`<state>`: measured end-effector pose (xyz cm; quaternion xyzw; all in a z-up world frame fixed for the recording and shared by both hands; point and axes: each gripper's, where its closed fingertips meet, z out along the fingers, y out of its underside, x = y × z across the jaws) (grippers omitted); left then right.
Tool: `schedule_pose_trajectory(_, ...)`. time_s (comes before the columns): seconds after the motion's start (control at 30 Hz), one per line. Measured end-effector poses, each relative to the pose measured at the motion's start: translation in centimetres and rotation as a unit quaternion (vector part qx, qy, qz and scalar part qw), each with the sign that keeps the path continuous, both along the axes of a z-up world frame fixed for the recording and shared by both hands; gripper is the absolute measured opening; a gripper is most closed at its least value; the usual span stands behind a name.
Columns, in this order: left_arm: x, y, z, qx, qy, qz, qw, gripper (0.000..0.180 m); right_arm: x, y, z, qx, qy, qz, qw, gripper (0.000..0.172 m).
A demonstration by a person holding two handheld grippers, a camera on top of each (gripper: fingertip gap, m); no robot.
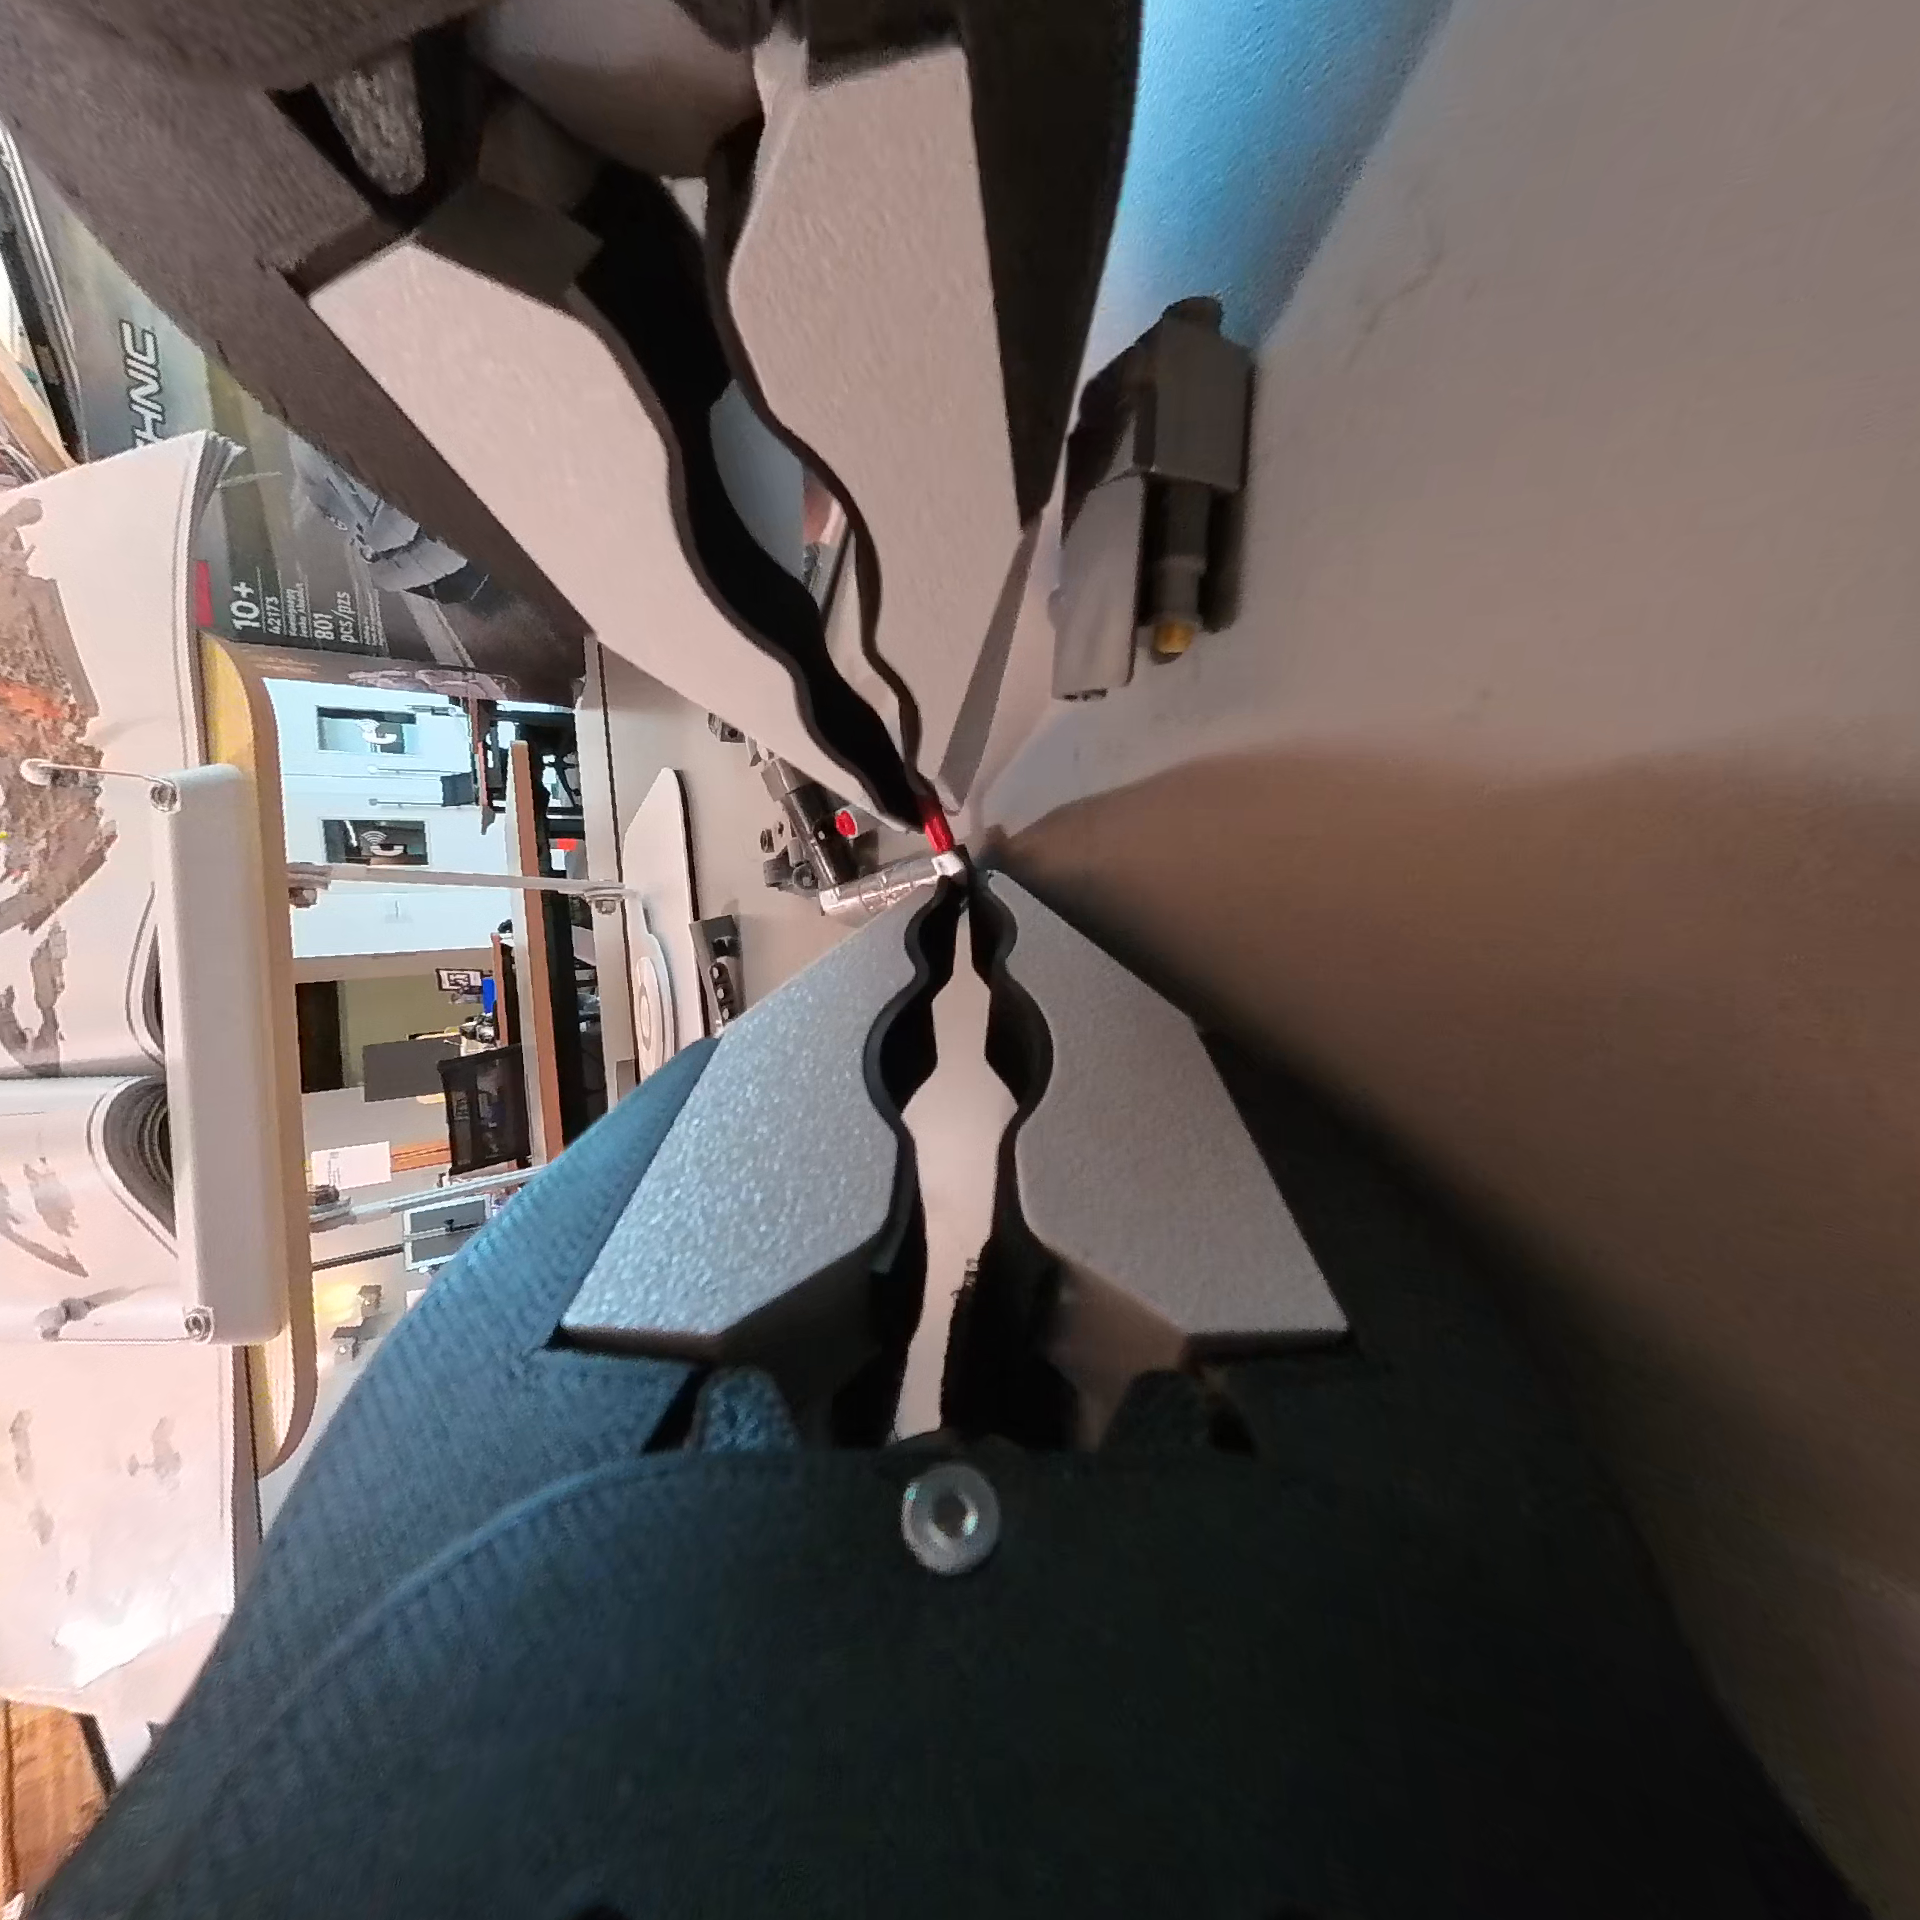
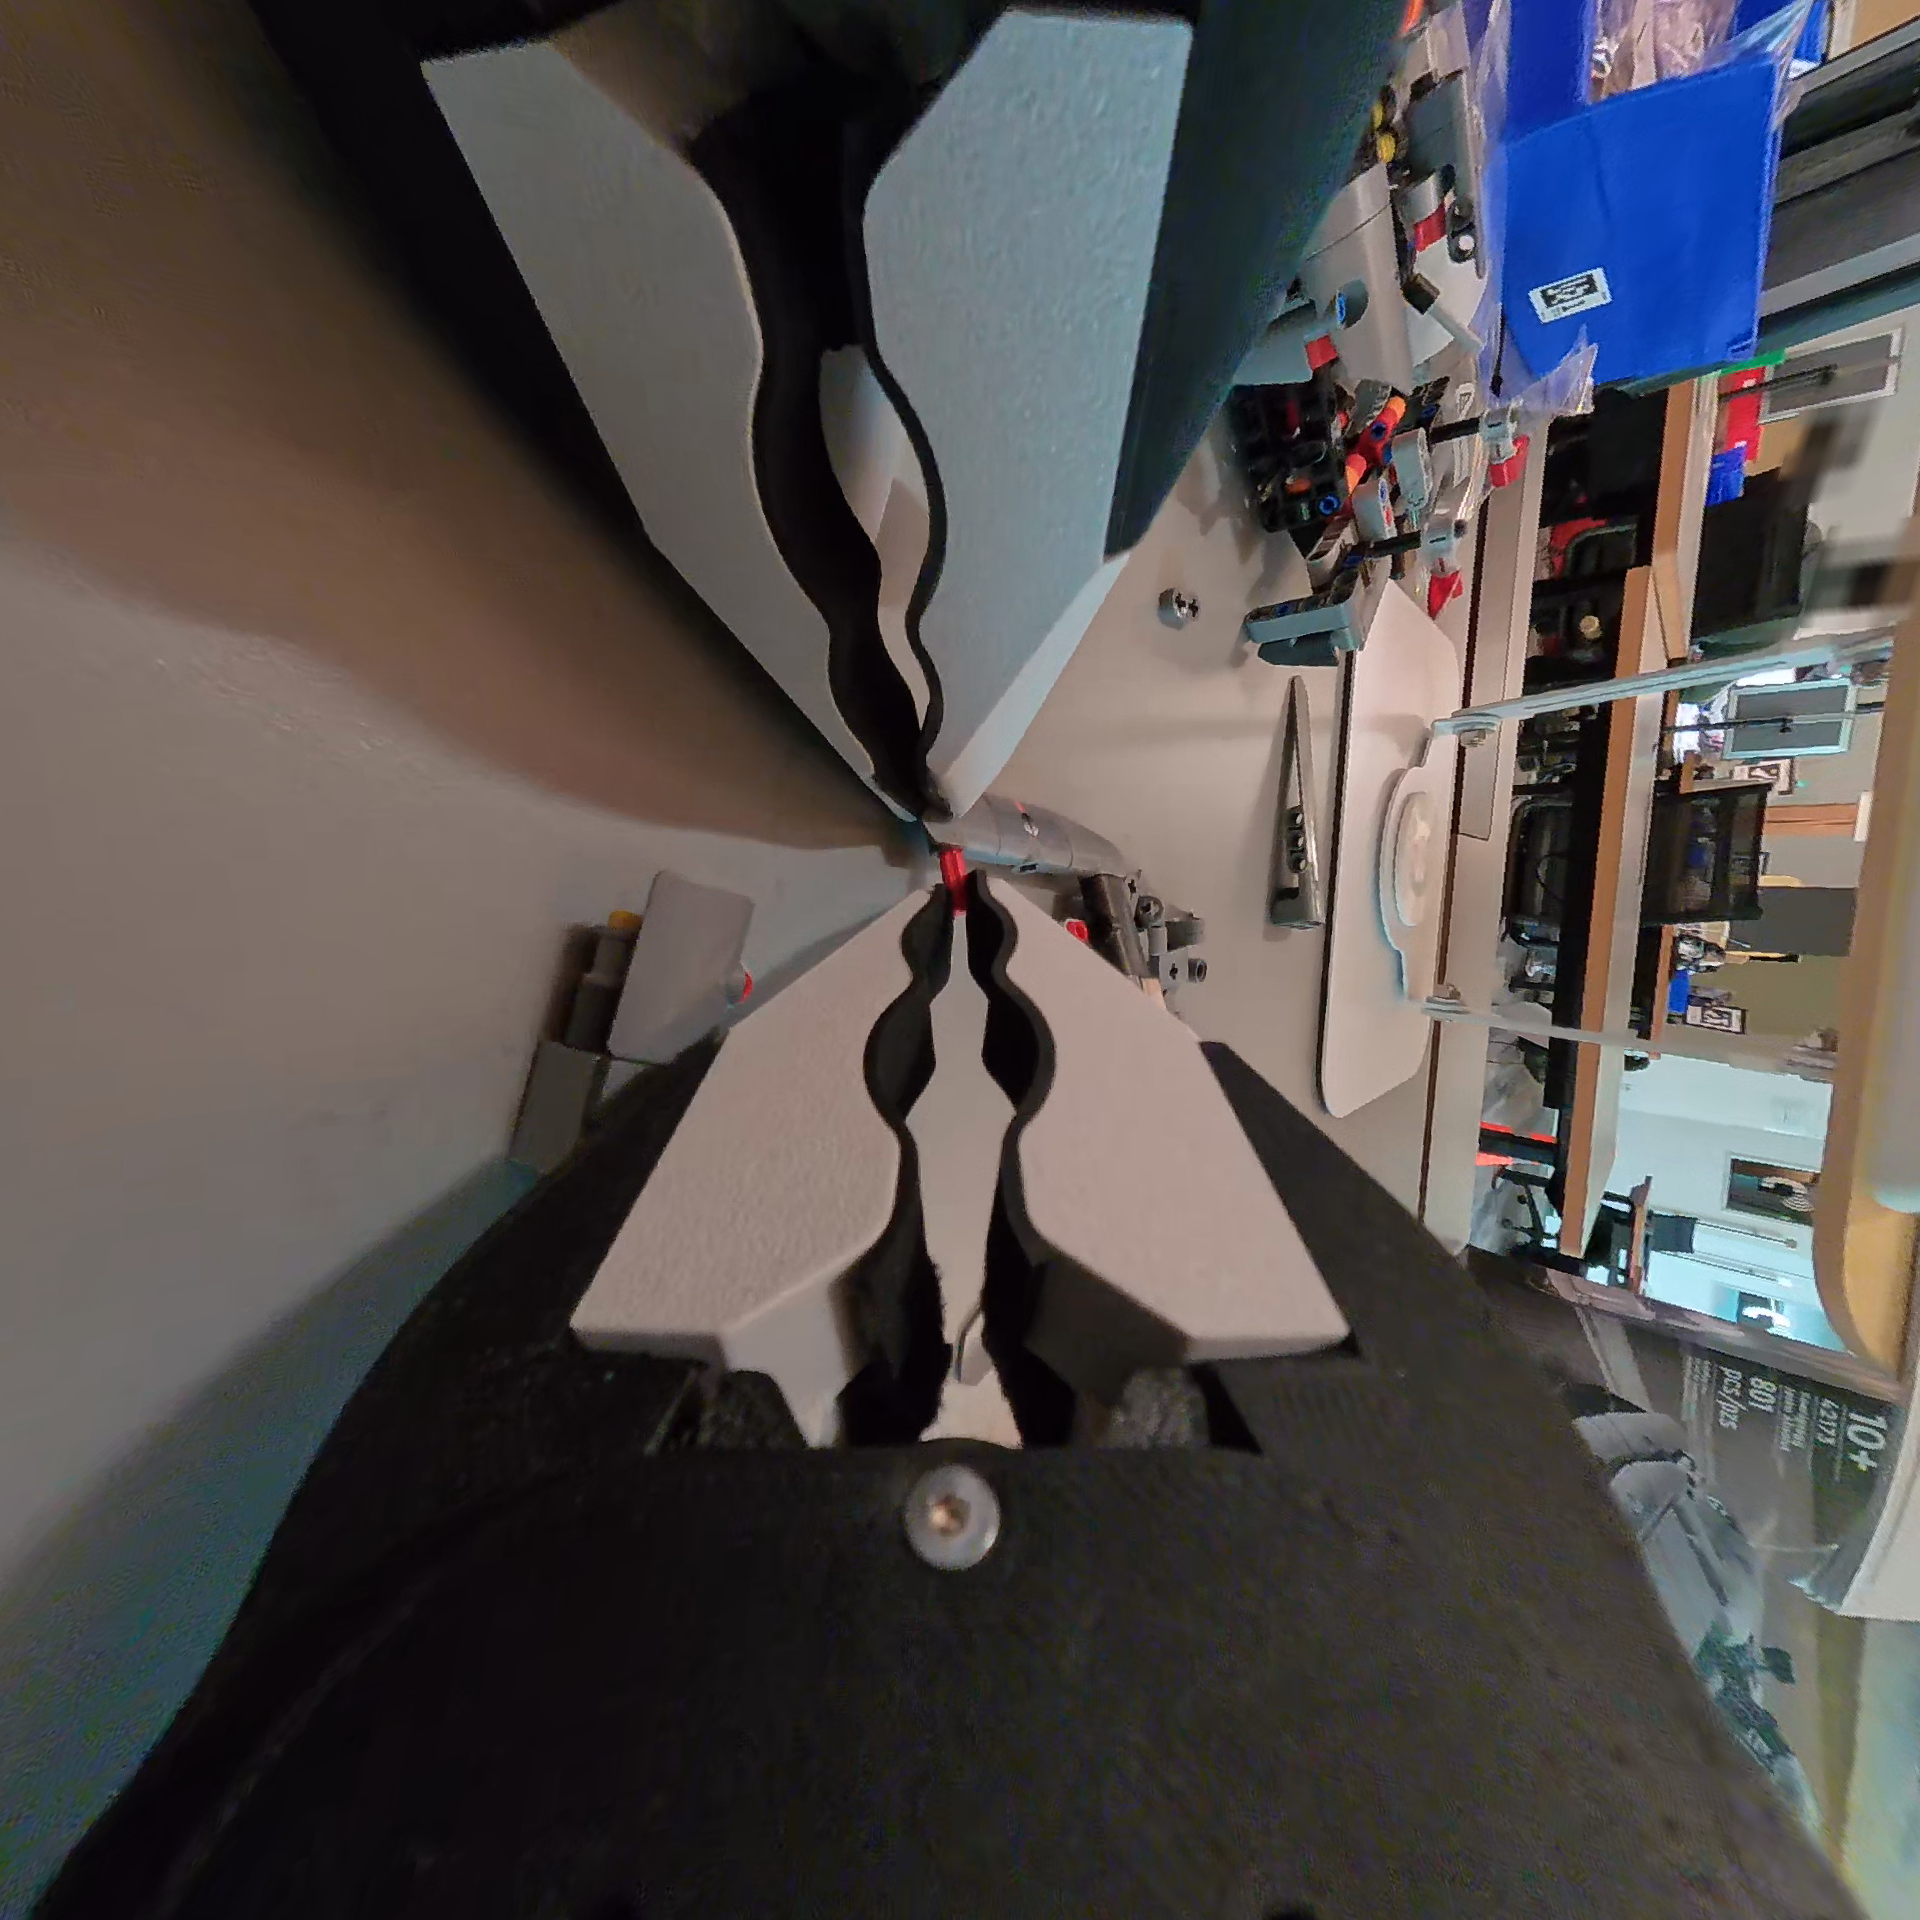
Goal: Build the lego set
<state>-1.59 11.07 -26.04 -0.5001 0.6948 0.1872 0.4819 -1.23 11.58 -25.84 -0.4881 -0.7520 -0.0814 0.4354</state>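
The right gripper (image 2: 957, 902) has its fingertips closed on a small red pin (image 2: 952, 881), the dark pads pressed against its lower end while the upper end sticks out past the tips. The left gripper (image 1: 961, 871) meets it tip to tip from the opposite side; its jaws are closed on the end of a light grey beam (image 1: 894, 885), whose white tip (image 1: 948, 862) sits right at the fingertips. In the left wrist view the pin (image 1: 935, 828) lies between the other gripper's tips and touches the beam's end.

The beam (image 2: 1039, 831) runs away from the tips toward a dark grey brick assembly (image 2: 1127, 925) carrying a small red stud (image 1: 846, 824); whether the beam is joined to it cannot be told. All of this is just above a white desk (image 2: 1143, 727).

Beside the grippers on the desk lies a grey block with a yellow-tipped axle (image 1: 1153, 499), with a pale panel (image 2: 681, 966) against it. Farther along the desk lies a long tapered grey piece (image 2: 1297, 821), then a small silver knob (image 2: 1177, 606), and a white board (image 2: 1382, 862) near the far edge. A heap of mixed brick parts (image 2: 1361, 468) lies toward a far corner of the desk, beside a blue bag (image 2: 1631, 208). A dark printed box (image 1: 312, 540) and an open booklet (image 1: 94, 779) stand at the desk's other side.
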Motion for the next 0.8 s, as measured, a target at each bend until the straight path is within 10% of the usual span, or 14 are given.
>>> schedule_pose_trajectory(0.5,-0.1,0.4,0.2,-0.003,-0.005,0.0,1.0,0.0,0.6,0.5,1.7,-0.068,0.039,0.007,0.997,0.018)
schedule_pose_trajectory(0.8,-0.3,0.2,0.2,0.003,0.028,-0.021,0.999,0.0,4.5,-4.9,2.3,-0.316,0.085,-0.004,0.945,0.037)
